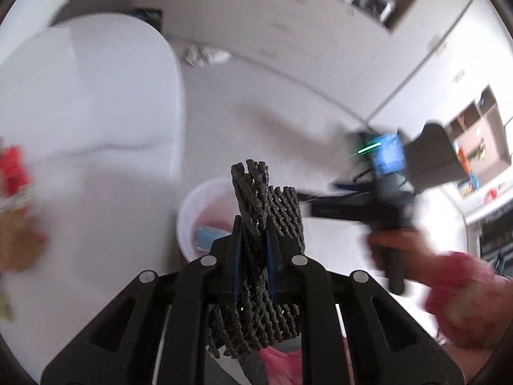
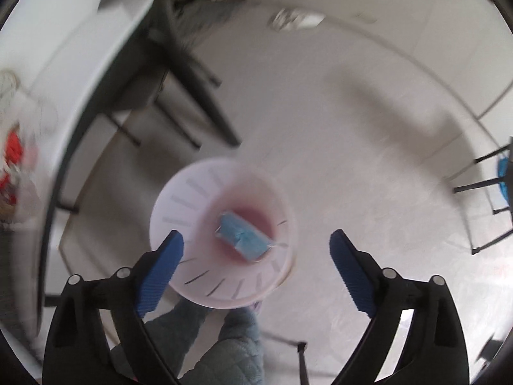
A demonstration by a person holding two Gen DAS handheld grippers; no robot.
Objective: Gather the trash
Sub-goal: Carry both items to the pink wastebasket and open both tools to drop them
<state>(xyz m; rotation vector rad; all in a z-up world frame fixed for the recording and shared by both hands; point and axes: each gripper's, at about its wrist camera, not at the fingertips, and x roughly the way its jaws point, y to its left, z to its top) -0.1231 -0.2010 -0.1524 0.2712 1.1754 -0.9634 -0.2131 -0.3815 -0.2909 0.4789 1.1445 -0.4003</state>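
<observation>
My left gripper point(image 1: 253, 224) is shut on a black foam mesh sleeve point(image 1: 272, 211), held above the floor and just right of a white table point(image 1: 80, 112). Below it stands a white slotted trash bin point(image 1: 192, 211) with a blue face mask point(image 1: 205, 237) inside. In the right wrist view the same bin point(image 2: 179, 199) sits on the floor below, the blue mask point(image 2: 243, 235) lying on its pinkish bottom. My right gripper point(image 2: 256, 250) is open and empty above the bin; it also shows in the left wrist view point(image 1: 368, 205), held in a pink-sleeved hand.
A crumpled silver and white wrapper point(image 2: 295, 17) lies on the floor by the far wall; it also shows in the left wrist view point(image 1: 205, 54). Red and brown packets point(image 1: 16, 192) lie on the table's left part. Dark table legs point(image 2: 192, 73) and a black stool frame point(image 2: 490, 186) stand nearby.
</observation>
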